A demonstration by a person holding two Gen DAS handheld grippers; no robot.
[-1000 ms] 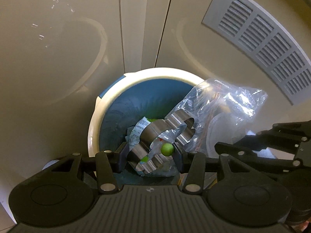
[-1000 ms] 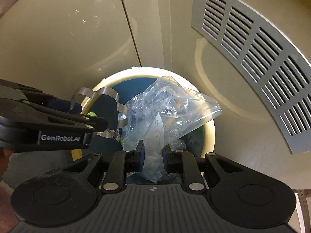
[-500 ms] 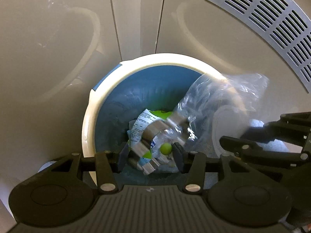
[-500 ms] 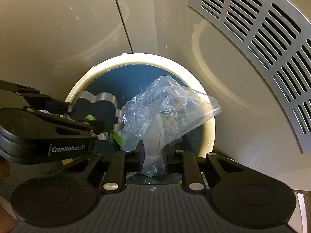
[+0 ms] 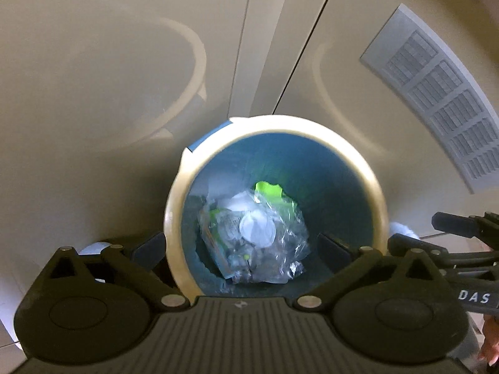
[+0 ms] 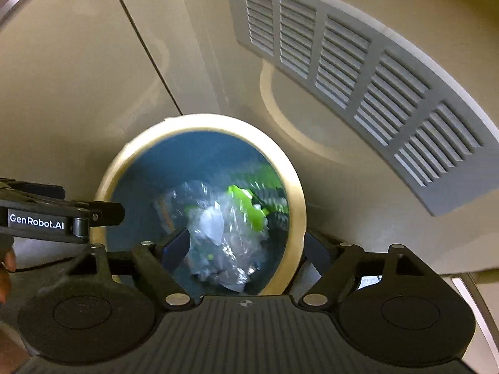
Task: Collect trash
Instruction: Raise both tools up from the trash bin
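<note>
A round bin with a cream rim [image 5: 379, 193] and blue inside stands below both grippers; it also shows in the right wrist view [image 6: 299, 205]. Crumpled clear plastic trash [image 5: 259, 233] with green and white scraps lies at its bottom, also seen in the right wrist view [image 6: 224, 237]. My left gripper [image 5: 241, 251] is open and empty above the bin mouth. My right gripper [image 6: 246, 249] is open and empty above the bin too. The right gripper shows at the right edge of the left wrist view [image 5: 461, 243], and the left gripper at the left edge of the right wrist view [image 6: 59, 218].
Beige cabinet panels [image 5: 124, 62] stand right behind the bin. A grey louvred vent [image 6: 358, 71] is set in the panel at the right, also in the left wrist view [image 5: 436, 93]. A hand shows at the far left [image 6: 6, 268].
Both grippers have opened. The metal cutter piece left my left gripper and the clear plastic bag left my right gripper; the bag now lies in the bin. Both grippers have risen.
</note>
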